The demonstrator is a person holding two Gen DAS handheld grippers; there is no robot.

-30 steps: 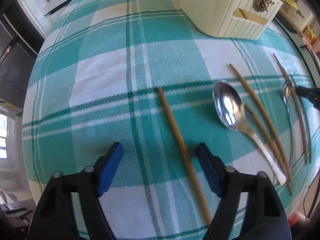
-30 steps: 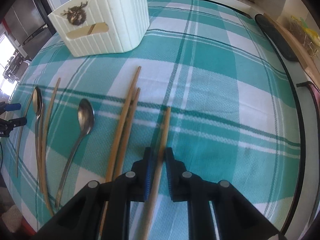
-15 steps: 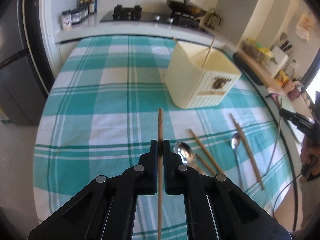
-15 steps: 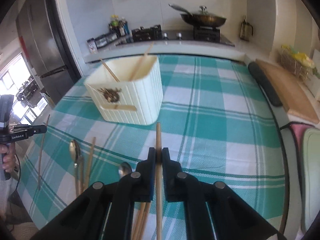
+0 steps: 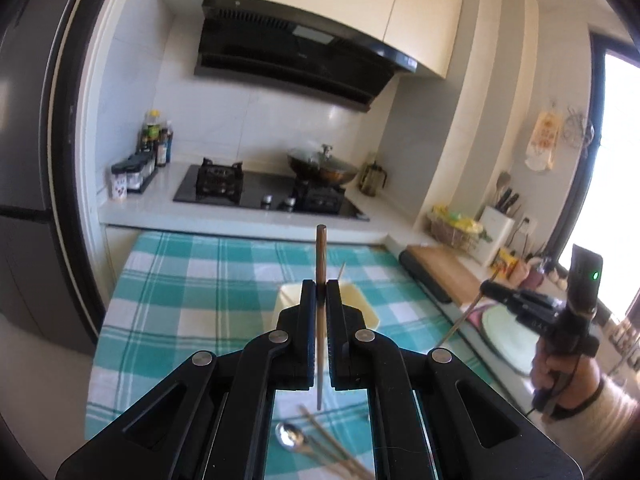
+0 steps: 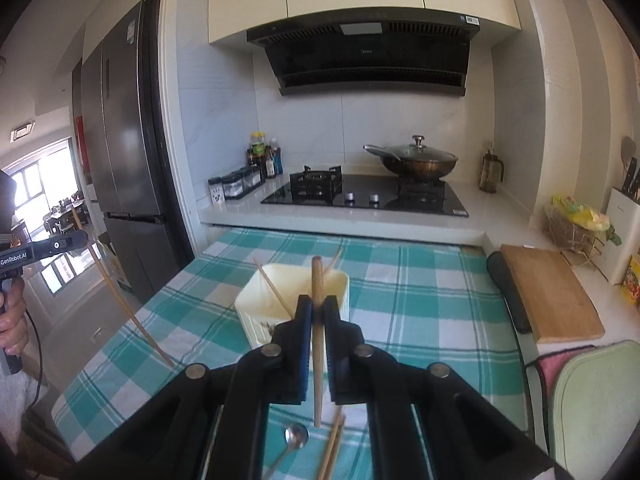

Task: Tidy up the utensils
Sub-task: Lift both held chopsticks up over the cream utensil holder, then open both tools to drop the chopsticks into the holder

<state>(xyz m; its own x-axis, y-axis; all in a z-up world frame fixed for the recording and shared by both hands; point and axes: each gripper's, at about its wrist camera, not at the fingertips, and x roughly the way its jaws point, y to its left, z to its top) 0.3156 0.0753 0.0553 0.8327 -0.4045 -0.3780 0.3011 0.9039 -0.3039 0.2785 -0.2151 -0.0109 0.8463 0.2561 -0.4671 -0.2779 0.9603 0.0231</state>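
Observation:
My left gripper is shut on a wooden chopstick, held upright high above the table. My right gripper is shut on another wooden chopstick, also upright. The cream ribbed utensil holder stands on the checked tablecloth ahead, with chopsticks leaning in it; in the left wrist view the holder is mostly hidden behind the fingers. A spoon and more chopsticks lie on the cloth below. The other hand-held gripper shows at the edge of each view, left and right.
The table has a teal and white checked cloth. Behind it is a counter with a gas hob, a wok and spice jars. A wooden cutting board lies at the right. A fridge stands at the left.
Both grippers closed on a chopstick on the cloth, lifted them and tilted up, so the views swung from the tabletop to the kitchen wall.

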